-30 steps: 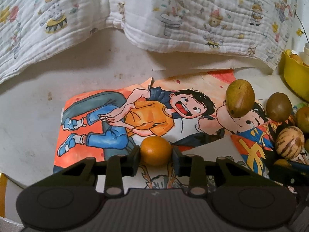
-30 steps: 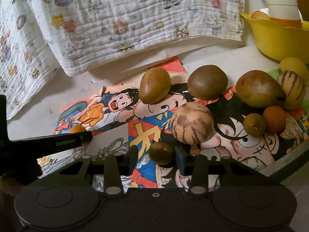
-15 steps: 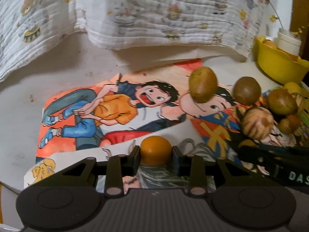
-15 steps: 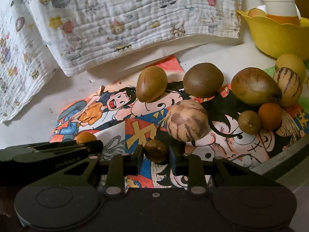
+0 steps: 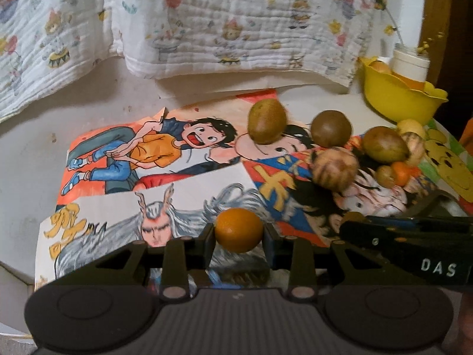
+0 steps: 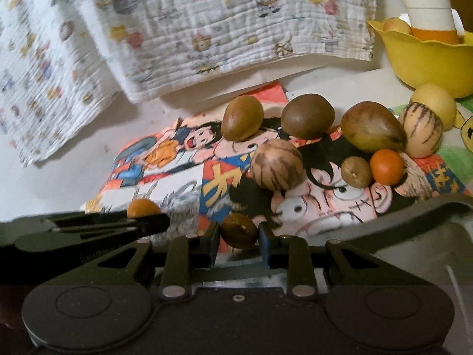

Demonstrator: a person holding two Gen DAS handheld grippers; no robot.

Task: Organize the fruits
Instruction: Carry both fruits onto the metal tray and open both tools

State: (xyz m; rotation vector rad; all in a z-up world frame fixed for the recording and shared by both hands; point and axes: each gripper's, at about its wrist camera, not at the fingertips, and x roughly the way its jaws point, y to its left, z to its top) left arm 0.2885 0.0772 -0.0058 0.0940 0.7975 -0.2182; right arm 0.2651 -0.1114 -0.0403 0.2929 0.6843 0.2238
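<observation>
Fruits lie in a loose cluster on cartoon posters (image 6: 224, 177) spread over a pale table (image 5: 26, 162). A large white quilted blanket (image 6: 207, 29) printed with small bears and balloons hangs across the back, from nine o'clock round to one o'clock. A yellow bowl (image 6: 428, 59) sits at two o'clock, with a white and orange cup (image 6: 428, 14) standing in it.

The cluster sits between twelve and three o'clock in the right wrist view. Two brown oval fruits (image 6: 242, 118) rest side by side at twelve o'clock. A larger pear-shaped brown fruit (image 6: 372, 127) lies at two o'clock, touching a striped cream fruit (image 6: 422, 130). A second striped fruit (image 6: 278, 164) sits nearer the centre. A small orange (image 6: 387, 167) touches a small tan fruit (image 6: 356, 171).

The left gripper (image 5: 239, 235) is clamped on a round orange fruit (image 5: 239, 229), at six o'clock in its own view. The right gripper (image 6: 239, 232) is clamped on a small brown fruit (image 6: 239, 230), also at six o'clock. The two grippers are near each other, side by side.
</observation>
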